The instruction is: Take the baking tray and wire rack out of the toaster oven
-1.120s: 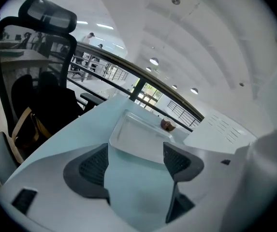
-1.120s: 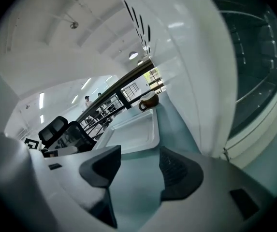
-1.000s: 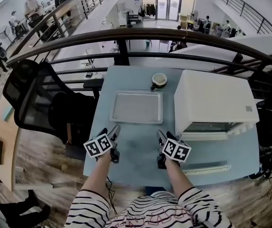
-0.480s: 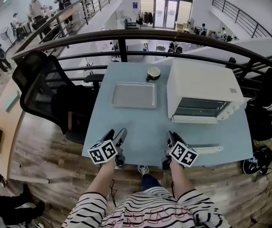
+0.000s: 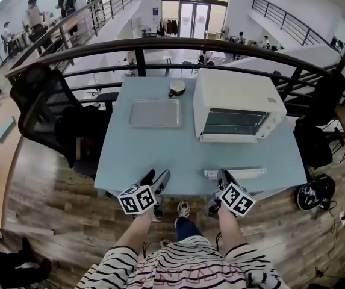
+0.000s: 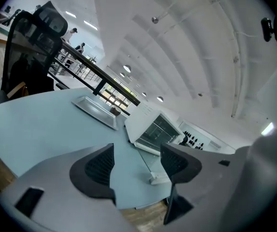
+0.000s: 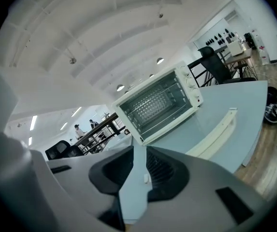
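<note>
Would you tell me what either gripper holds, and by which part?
Nothing is held. The left gripper stands open; on the right gripper the jaws have just been closing, with nothing between them.

In the head view the dark glass of the oven hides its inside, and the cup is too small to tell its contents. In the right gripper view the right tongs hide the near end of the white strip.
</note>
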A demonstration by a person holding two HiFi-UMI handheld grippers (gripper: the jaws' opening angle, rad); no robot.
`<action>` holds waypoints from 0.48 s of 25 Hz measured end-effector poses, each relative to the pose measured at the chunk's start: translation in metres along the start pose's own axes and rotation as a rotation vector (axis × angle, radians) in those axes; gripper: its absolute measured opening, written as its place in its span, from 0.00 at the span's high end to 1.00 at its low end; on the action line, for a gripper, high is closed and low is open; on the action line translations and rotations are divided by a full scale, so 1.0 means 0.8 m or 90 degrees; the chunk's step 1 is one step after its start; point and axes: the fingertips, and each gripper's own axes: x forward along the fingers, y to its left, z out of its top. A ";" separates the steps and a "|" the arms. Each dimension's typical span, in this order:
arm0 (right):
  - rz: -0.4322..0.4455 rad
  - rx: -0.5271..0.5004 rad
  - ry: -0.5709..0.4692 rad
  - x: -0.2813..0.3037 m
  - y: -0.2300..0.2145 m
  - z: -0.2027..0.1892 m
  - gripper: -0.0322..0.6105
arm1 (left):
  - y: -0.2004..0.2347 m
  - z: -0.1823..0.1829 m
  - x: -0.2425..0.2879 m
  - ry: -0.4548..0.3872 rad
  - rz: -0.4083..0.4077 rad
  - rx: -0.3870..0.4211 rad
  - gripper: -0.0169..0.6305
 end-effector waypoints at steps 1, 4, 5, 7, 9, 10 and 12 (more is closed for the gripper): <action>-0.003 0.004 -0.006 -0.007 -0.005 0.003 0.81 | -0.010 -0.008 0.000 0.004 -0.009 -0.004 0.49; -0.007 0.022 -0.029 -0.020 -0.019 0.017 0.81 | -0.037 -0.024 0.002 0.011 -0.033 -0.016 0.51; -0.007 0.029 -0.037 -0.022 -0.022 0.023 0.81 | -0.045 -0.026 0.004 0.013 -0.039 -0.019 0.51; -0.005 0.041 -0.050 -0.024 -0.029 0.035 0.81 | -0.061 -0.027 0.010 0.015 -0.052 -0.021 0.51; -0.006 0.048 -0.060 -0.021 -0.037 0.050 0.82 | -0.075 -0.025 0.021 0.014 -0.062 -0.019 0.51; -0.006 0.050 -0.063 -0.019 -0.043 0.059 0.82 | -0.082 -0.023 0.029 0.014 -0.065 -0.018 0.51; -0.006 0.053 -0.067 -0.014 -0.055 0.077 0.82 | -0.097 -0.020 0.046 0.013 -0.071 -0.016 0.51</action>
